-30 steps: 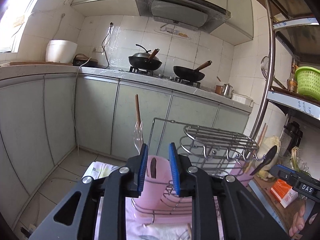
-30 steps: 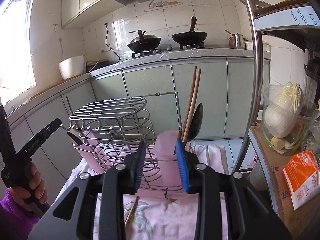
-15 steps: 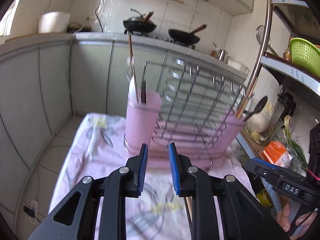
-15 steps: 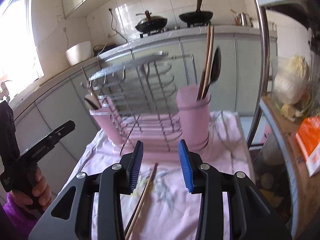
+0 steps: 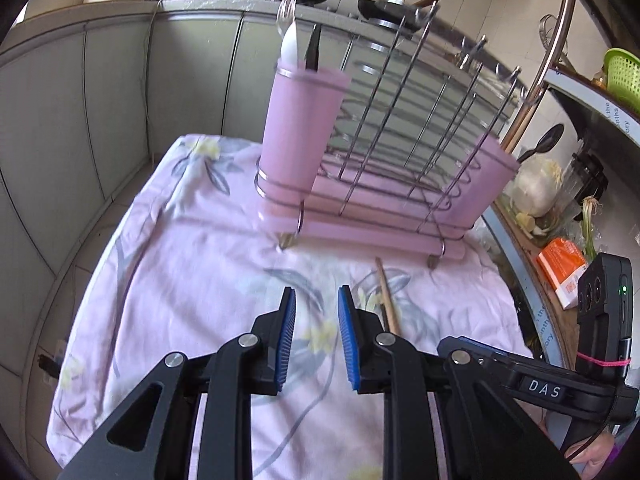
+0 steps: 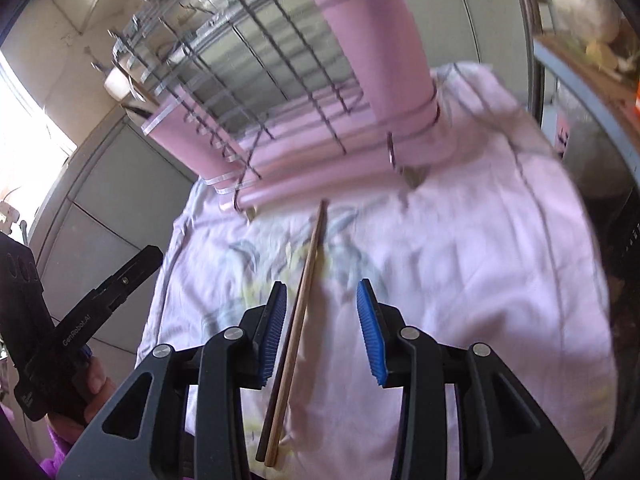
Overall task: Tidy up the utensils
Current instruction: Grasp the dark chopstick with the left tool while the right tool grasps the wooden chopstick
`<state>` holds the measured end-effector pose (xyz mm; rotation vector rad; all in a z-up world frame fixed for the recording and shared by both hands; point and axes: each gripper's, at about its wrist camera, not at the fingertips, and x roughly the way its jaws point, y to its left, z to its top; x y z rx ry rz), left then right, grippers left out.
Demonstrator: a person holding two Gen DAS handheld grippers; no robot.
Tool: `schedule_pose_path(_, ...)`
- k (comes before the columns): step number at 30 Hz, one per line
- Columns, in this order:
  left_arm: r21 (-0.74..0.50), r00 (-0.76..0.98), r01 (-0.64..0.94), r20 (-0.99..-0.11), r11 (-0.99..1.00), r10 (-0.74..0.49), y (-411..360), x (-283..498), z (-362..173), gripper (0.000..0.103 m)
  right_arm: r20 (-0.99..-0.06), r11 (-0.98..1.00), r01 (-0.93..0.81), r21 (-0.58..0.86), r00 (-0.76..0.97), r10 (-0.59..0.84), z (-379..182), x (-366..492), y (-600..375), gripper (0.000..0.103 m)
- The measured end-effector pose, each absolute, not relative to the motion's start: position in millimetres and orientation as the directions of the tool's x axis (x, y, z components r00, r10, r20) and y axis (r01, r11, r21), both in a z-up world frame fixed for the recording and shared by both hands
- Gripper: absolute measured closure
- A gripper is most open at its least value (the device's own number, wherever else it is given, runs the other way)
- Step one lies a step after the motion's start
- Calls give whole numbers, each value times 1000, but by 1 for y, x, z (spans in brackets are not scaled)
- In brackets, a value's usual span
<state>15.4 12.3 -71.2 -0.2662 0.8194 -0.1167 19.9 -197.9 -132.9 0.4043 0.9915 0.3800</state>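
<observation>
Between the blue ribbed pads of the right gripper (image 6: 322, 328), close against its left pad, a pair of brown wooden chopsticks (image 6: 304, 296) lies flat on the pale pink flowered cloth (image 6: 480, 280). The jaws stand spread with nothing pinched; the sticks sit loose between them. Ahead of this tool stands the chrome wire dish rack (image 6: 280, 60) with its pink tray, a pink cylindrical utensil cup (image 6: 384, 52) ringed at the rack's right end.

The left gripper (image 5: 316, 336) hangs over bare cloth, its pads apart and empty; the same chopsticks show just to its right. Ahead and slightly left of it stands the other pink cup (image 5: 300, 132), which already holds a white spoon and dark-handled utensils.

By their look the chopsticks are light, stiff and smooth, and two together will tend to roll or scissor apart. A grip near the middle, across both sticks at once, seems safest; the soft cloth beneath should let the pads sink a little and get under them.
</observation>
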Motion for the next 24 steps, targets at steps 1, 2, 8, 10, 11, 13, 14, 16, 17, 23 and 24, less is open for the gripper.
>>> schedule_pose_path(1, -282, 669, -3, -714, 959, -208, 13, 15, -75, 82, -730, 859, -122, 498, 476, 491, -139, 20, -196, 66)
schedule_pose_path(2, -288, 661, -7, -720, 958, -212, 13, 15, -79, 82, -733, 856, -121, 503, 464, 497, -142, 21, -193, 66)
schedule_pose_path(8, -321, 634, -27, -738, 947, -232, 20, 12, -91, 82, -737, 826, -113, 553, 397, 548, -165, 20, -179, 66)
schedule_pose_path(10, -329, 635, -37, -737, 944, -232, 22, 10, -92, 82, -737, 820, -111, 561, 384, 556, -169, 20, -175, 66)
schedule_pose_path(11, -333, 636, -39, -736, 942, -234, 23, 10, -92, 82, -737, 819, -110, 563, 383, 557, -170, 19, -174, 68)
schedule_pose_path(13, -338, 633, -42, -737, 940, -237, 24, 8, -93, 82, -739, 819, -111, 564, 374, 560, -174, 20, -171, 73)
schedule_pose_path(14, -339, 632, -42, -738, 940, -238, 24, 8, -93, 82, -739, 817, -110, 566, 370, 562, -175, 20, -170, 75)
schedule_pose_path(16, -339, 630, -42, -739, 940, -238, 24, 7, -94, 82, -740, 814, -105, 571, 365, 566, -178, 22, -168, 78)
schedule_pose_path(17, -339, 629, -42, -740, 940, -238, 24, 7, -93, 82, -740, 813, -104, 573, 362, 567, -180, 22, -168, 81)
schedule_pose_path(23, -342, 618, -40, -747, 939, -246, 22, 6, -95, 82, -720, 796, -101, 597, 369, 588, -179, 22, -173, 96)
schedule_pose_path(24, -344, 612, -36, -750, 938, -251, 20, 6, -95, 82, -719, 796, -102, 596, 373, 587, -178, 20, -175, 96)
